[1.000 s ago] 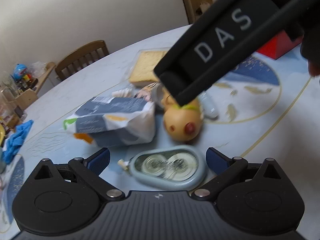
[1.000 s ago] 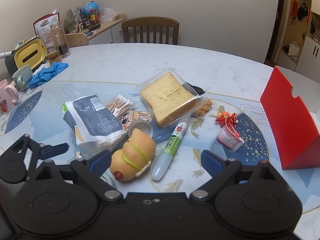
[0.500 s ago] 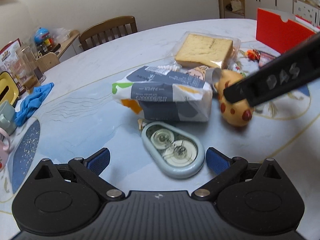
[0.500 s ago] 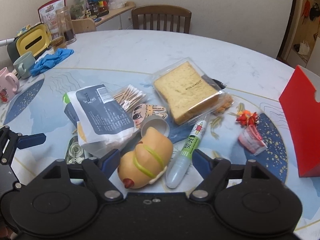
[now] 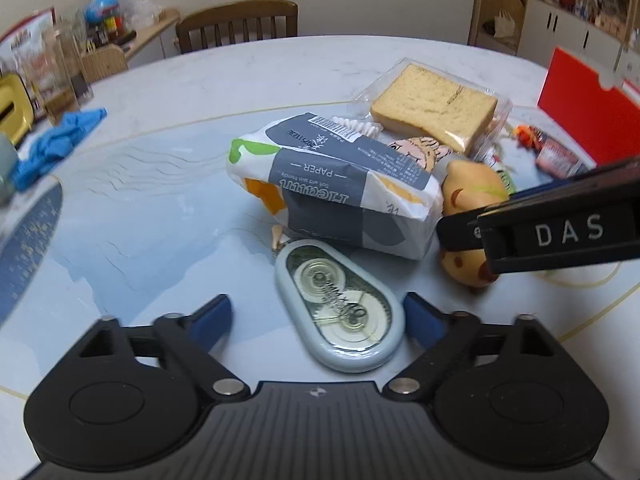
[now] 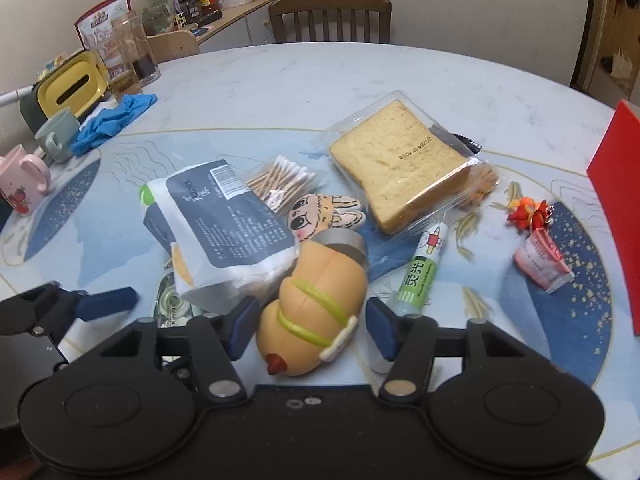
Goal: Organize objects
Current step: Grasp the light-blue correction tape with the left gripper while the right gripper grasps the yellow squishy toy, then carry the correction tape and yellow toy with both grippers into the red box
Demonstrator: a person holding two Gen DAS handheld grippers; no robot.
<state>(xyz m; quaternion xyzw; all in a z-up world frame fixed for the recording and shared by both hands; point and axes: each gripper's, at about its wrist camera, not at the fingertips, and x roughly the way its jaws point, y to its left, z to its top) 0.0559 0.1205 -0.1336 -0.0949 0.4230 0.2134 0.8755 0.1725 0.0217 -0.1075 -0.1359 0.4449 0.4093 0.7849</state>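
Observation:
A grey correction tape dispenser [image 5: 340, 312] lies flat on the table between the open fingers of my left gripper [image 5: 318, 318]. Behind it lies a white and grey tissue pack [image 5: 336, 196]. My right gripper [image 6: 308, 326] is open around a tan hot-dog toy [image 6: 316, 312], with a finger on each side; I cannot tell if they touch it. The right gripper's side [image 5: 560, 232] also crosses the left wrist view and hides part of the toy [image 5: 472, 196]. The tissue pack [image 6: 224, 232] lies just left of the toy.
Wrapped bread [image 6: 400, 164], cotton swabs [image 6: 280, 180], a cartoon sticker [image 6: 324, 212], a glue stick [image 6: 420, 272], a red charm [image 6: 528, 212] and a pink packet [image 6: 540, 260] lie on the table. A red folder [image 5: 588, 108] stands right. Mugs [image 6: 24, 180], a blue cloth [image 6: 116, 120] and chair [image 6: 332, 16] are beyond.
My left gripper has swung round, so the tape dispenser now lies lengthwise between its fingers. My right gripper has moved forward and narrowed around the hot-dog toy.

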